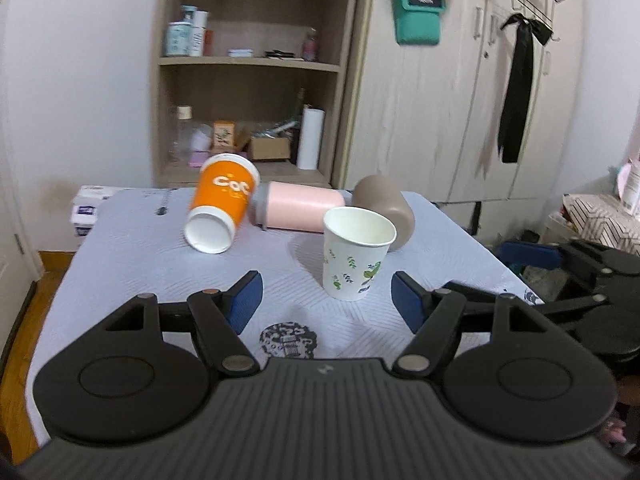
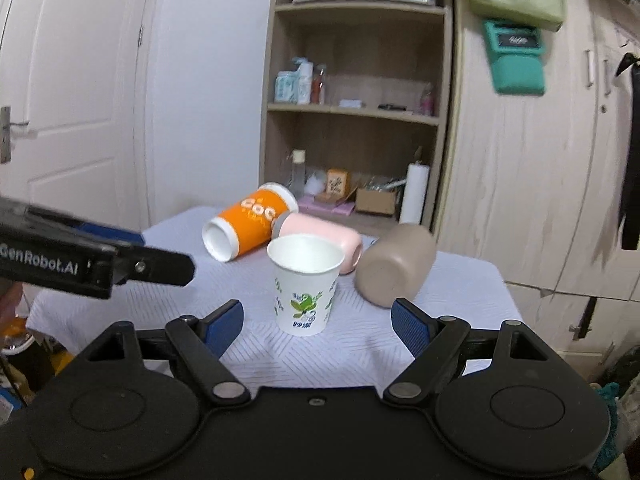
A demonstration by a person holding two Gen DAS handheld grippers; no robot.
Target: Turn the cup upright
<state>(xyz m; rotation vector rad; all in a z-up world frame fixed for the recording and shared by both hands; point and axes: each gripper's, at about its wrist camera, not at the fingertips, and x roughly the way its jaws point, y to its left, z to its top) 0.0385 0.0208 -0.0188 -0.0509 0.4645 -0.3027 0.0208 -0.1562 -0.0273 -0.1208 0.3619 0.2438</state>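
White cup [image 1: 357, 252] upright; both tongs [image 1: 326, 300] [image 2: 318, 326] spread wide, empty.

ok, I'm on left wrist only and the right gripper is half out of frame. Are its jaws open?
Observer: Open. The right gripper has its jaws spread wide, with the white paper cup upright ahead of them.
Operator: Brown cup, which end faces that camera?
Observer: The brown cup lies on its side, closed base toward the right wrist camera; its mouth is hidden.
Operator: Anything off to the far left?
Observer: A white door with a metal handle.
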